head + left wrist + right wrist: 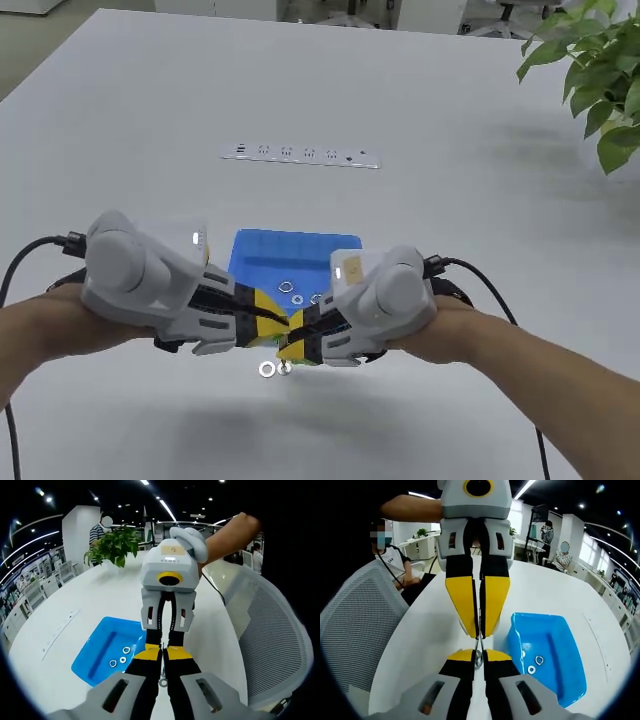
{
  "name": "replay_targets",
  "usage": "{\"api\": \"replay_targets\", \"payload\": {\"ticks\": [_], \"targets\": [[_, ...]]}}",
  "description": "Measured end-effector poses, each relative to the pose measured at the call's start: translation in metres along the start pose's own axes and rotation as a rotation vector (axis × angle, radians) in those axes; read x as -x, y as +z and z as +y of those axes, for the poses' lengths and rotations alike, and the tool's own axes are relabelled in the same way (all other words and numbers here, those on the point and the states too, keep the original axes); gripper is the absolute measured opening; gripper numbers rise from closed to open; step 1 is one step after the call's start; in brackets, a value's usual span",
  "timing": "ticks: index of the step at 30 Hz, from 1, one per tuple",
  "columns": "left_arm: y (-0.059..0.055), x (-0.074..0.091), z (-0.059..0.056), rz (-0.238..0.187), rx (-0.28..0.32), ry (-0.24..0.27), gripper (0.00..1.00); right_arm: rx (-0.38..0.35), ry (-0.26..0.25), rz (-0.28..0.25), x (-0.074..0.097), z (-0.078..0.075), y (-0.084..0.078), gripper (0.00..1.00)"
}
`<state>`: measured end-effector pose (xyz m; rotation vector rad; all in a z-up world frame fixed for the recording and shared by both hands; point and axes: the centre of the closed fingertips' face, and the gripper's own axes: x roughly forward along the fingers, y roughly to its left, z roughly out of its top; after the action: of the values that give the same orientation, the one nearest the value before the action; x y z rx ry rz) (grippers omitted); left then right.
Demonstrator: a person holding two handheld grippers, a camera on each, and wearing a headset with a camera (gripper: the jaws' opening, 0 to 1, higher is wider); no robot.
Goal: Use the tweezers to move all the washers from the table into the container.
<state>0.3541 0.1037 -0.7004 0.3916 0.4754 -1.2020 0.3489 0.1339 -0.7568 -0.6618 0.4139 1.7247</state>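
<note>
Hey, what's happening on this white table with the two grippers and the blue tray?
A person holds a gripper in each hand, tips meeting just in front of the blue container. The left gripper and right gripper both appear shut on the thin tweezers, close over a loose washer on the table. Three sorted washers already lie in the container, so the job looks partway done.

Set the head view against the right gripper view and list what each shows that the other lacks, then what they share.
Head view: the leafy plant and the person's right hand. Right gripper view: a mesh chair and seated people beyond the table. Both: the blue container holding washers, and the left gripper.
</note>
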Motion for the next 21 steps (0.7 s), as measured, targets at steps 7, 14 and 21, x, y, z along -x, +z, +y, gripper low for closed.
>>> {"api": "replay_targets", "payload": {"ticks": [7, 14, 21], "targets": [[-0.001, 0.001, -0.001, -0.001, 0.01, 0.005, 0.08, -0.007, 0.005, 0.001, -0.001, 0.001, 0.0, 0.07], [0.001, 0.009, 0.002, -0.034, 0.048, 0.03, 0.23, -0.005, 0.001, -0.002, 0.003, 0.001, 0.004, 0.08], [-0.002, 0.018, 0.005, -0.065, 0.115, 0.069, 0.4, -0.008, -0.003, -0.007, 0.01, 0.001, 0.01, 0.08]]}}
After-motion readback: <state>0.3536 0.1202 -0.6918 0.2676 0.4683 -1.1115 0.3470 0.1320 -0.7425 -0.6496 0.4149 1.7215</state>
